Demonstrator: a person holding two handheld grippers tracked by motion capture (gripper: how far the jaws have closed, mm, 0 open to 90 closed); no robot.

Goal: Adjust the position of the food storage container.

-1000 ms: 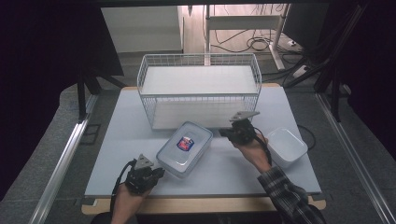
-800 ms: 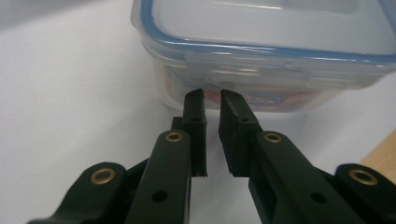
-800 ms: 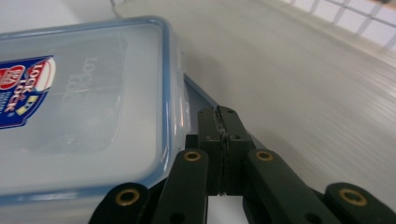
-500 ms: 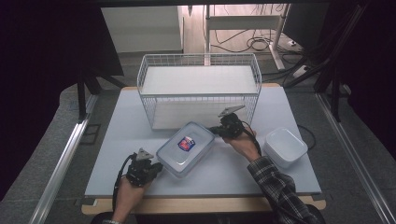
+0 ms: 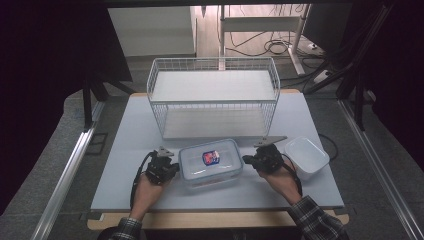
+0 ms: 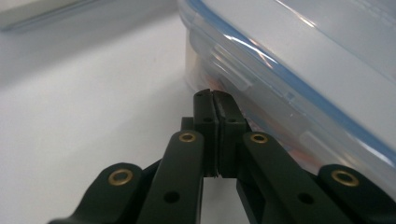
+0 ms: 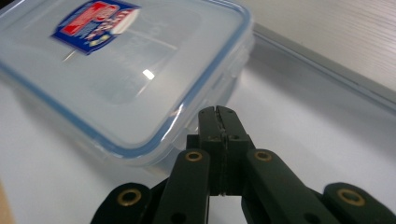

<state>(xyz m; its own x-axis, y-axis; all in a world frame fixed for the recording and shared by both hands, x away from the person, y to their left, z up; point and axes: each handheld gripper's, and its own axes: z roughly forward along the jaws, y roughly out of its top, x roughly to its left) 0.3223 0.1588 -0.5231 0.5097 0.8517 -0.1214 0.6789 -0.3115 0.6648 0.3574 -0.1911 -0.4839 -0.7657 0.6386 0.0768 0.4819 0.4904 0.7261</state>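
I have the left hand-held gripper [image 5: 172, 166] with its jaws pressed fully together, nothing between them, and its tip sits just at the left short side of the clear rectangular plastic food container with a blue-rimmed lid [image 5: 210, 162]; in the left gripper view the shut tip [image 6: 215, 100] stands right at the container's wall [image 6: 280, 88], below a side clasp, though I cannot tell whether it actually touches. My right hand-held gripper [image 5: 247, 160] is likewise pressed together and empty, its tip at the container's right short side; in the right gripper view the closed tip [image 7: 218, 113] lies just beside the lid's rounded corner [image 7: 140, 79]. The container lies flat on the pale grey surface [image 5: 125, 150], near its front edge, between my two hands, with the lid on. A red and blue label [image 5: 211, 157] sits on the lid's middle, and something orange shows dimly through the wall. Behind it stands a white wire basket rack [image 5: 214, 97], and an empty white rectangular plastic tub [image 5: 306, 156] sits just right of my right hand [image 5: 278, 178].
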